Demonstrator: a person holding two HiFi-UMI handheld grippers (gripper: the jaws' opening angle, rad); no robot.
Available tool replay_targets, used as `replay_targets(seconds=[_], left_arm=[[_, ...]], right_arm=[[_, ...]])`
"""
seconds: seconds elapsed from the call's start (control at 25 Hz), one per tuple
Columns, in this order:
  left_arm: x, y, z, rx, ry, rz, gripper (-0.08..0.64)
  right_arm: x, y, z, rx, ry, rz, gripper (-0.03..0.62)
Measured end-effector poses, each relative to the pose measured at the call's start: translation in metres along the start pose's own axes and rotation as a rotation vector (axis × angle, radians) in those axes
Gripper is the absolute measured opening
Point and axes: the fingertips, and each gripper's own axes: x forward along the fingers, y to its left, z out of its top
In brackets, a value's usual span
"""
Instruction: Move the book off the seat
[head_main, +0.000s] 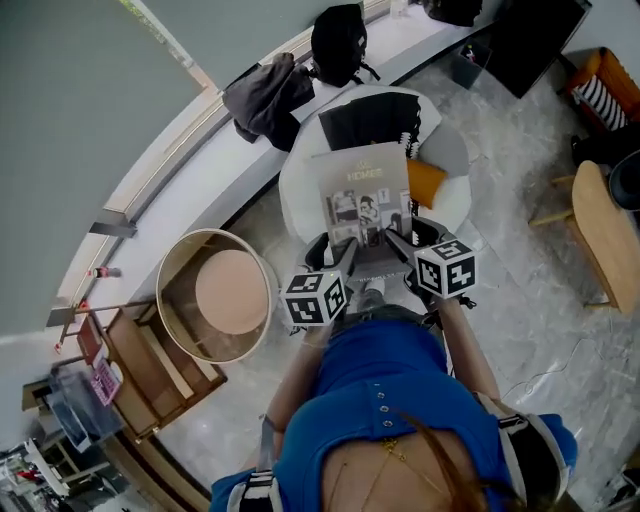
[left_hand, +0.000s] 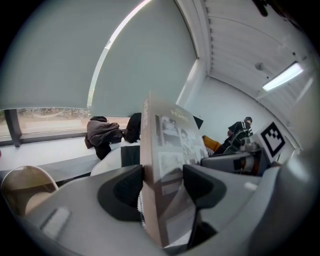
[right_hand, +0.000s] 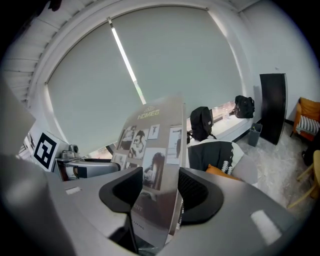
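Above the white seat (head_main: 298, 190) the book (head_main: 365, 195) is held up at a tilt. The left gripper (head_main: 343, 258) and right gripper (head_main: 396, 240) each clamp its lower edge. Gripped only there, it could sag, slip and drop onto the seat.

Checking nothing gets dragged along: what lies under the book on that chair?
Around the book, the white chair holds a black garment at its back and an orange cushion to the right. The seat patch directly beneath the book is hidden.
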Motion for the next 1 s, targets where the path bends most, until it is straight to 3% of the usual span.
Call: replay_targets(seconds=[0.16, 0.28, 0.52, 1.0], left_arm=[[-0.025, 0.033, 0.001, -0.062, -0.027, 0.066, 0.249], [-0.063, 0.074, -0.007, -0.118, -0.064, 0.128, 0.249], [-0.175, 0.176, -0.04, -0.218, -0.132, 0.243, 0.249], [-0.409, 0.354, -0.126, -0.327, -0.19, 0.437, 0.249]], right_arm=[[0.024, 0.034, 0.008, -0.044, 0.043, 0.07, 0.222], [0.051, 0.083, 0.006, -0.103, 0.079, 0.132, 0.221], [0.105, 0.227, -0.016, -0.211, 0.133, 0.247, 0.221], [0.181, 0.514, -0.097, -0.312, 0.202, 0.442, 0.221]])
